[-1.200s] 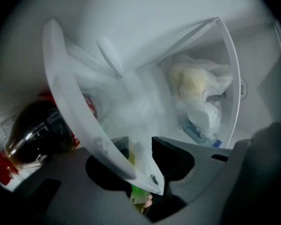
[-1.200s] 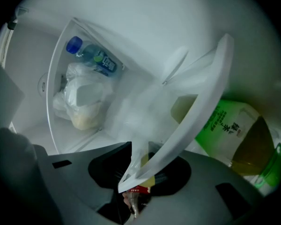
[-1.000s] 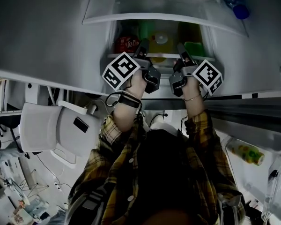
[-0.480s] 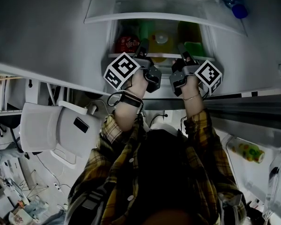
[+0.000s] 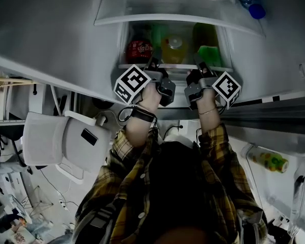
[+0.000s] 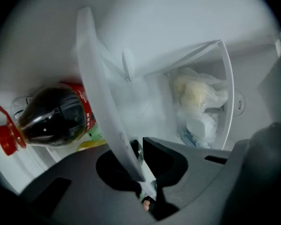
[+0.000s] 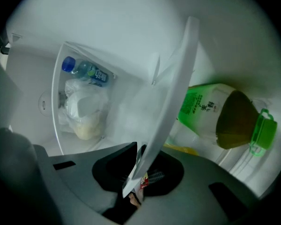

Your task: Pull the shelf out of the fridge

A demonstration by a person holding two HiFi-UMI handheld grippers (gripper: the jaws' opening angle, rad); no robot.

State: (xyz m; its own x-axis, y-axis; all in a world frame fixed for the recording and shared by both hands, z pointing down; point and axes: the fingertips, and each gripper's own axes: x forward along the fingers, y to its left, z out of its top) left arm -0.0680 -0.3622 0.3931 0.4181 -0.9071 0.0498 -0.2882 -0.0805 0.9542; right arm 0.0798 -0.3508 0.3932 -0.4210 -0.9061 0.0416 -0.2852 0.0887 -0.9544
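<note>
The white fridge shelf (image 5: 175, 66) carries a cola bottle (image 5: 139, 50), a yellow bottle (image 5: 174, 49) and a green tea bottle (image 5: 207, 53). Both grippers point level into the fridge at its front edge. The left gripper (image 5: 153, 63) has just been closing, and the shelf's rim (image 6: 100, 102) runs between its jaws, pinched there (image 6: 139, 172). The right gripper (image 5: 198, 65) has also been closing on the rim (image 7: 175, 93), which is clamped between its jaws (image 7: 133, 170). The cola bottle (image 6: 51, 121) and the tea bottle (image 7: 225, 114) lie just behind the rim.
A clear compartment above the shelf holds a plastic bag of food (image 6: 196, 97) (image 7: 82, 111) and a blue-capped bottle (image 7: 68, 64). The open door's bin holds a bottle (image 5: 267, 161) at the right. A white chair (image 5: 56, 141) stands at the left.
Both grippers stay at the shelf's front edge and have rolled slightly. The bottles behind the rim show more fully now.
</note>
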